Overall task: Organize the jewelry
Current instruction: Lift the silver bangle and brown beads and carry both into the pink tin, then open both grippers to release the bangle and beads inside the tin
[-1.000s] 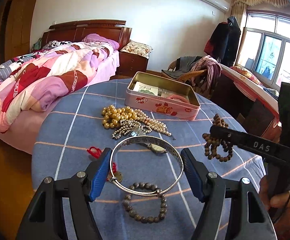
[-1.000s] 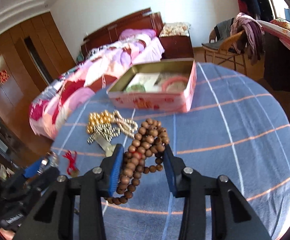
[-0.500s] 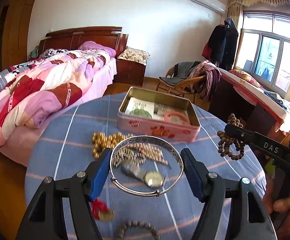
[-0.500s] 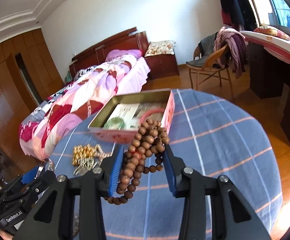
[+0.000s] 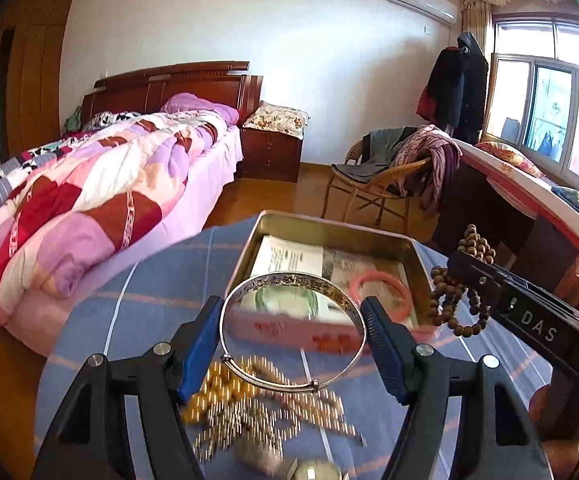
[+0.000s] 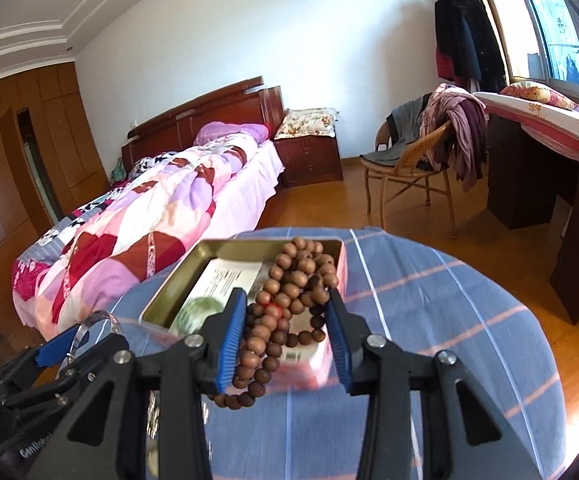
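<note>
While clamped between left tongs [image 5: 293, 336], silver bangle [image 5: 293, 332], over tin [image 5: 417, 256]

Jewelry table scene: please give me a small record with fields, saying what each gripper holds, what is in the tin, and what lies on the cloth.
left gripper: jaws closed on the silver bangle, held up in front of the tin
right gripper: jaws closed on the wooden bead string, bunched, loops hanging below
tin: open, no lid seen; holds a printed paper and a pink bangle
blue checked cloth: gold bead necklace lies loose, blurred
task state: neither held piece is in the tin yet
</note>
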### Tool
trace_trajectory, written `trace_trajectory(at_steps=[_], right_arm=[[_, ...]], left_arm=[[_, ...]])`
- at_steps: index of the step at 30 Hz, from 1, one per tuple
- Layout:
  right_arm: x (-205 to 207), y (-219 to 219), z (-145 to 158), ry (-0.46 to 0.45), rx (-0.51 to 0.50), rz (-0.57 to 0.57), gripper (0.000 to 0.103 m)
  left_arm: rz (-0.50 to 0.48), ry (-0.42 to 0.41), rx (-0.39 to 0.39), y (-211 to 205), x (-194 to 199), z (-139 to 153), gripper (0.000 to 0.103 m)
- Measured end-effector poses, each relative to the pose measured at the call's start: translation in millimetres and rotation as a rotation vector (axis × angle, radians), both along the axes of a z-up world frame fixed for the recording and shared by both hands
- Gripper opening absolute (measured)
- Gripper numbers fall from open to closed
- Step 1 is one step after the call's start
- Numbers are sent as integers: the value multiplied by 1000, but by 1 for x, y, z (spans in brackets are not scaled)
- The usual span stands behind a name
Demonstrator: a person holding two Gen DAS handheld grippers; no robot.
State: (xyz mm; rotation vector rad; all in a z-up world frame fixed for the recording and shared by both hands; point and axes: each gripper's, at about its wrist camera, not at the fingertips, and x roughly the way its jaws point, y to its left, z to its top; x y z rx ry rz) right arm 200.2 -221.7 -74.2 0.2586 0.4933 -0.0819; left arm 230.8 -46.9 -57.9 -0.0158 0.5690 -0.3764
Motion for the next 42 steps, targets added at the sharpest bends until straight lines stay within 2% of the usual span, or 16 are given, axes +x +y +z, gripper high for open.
trace_trajectory(at_steps=[9,22,25,27,28,33,37,42], right_arm=[[52,-6,-13,40,-26,-17,43],[80,-15,-34,119,22,82,44],[78,-16,-36,115,48,109,48],[77,-17,-33,102,60,104,73],[74,-17,-30,81,57,91,76],[61,-23,-19,9,49,34,77],[60,-27,-20,35,61,0,77],[49,-22,-18,93,9,-37,78]], left_arm=[[16,30,64,-26,52,-9,70],[31,66,179,-52,78,-32,70],[37,63,211,-58,79,-34,70],[38,79,216,-60,80,-33,70],[37,81,214,-60,79,-33,70],[72,56,215,-58,76,-21,77],[88,64,201,-52,71,-13,77],[101,72,173,-36,54,-11,77]])
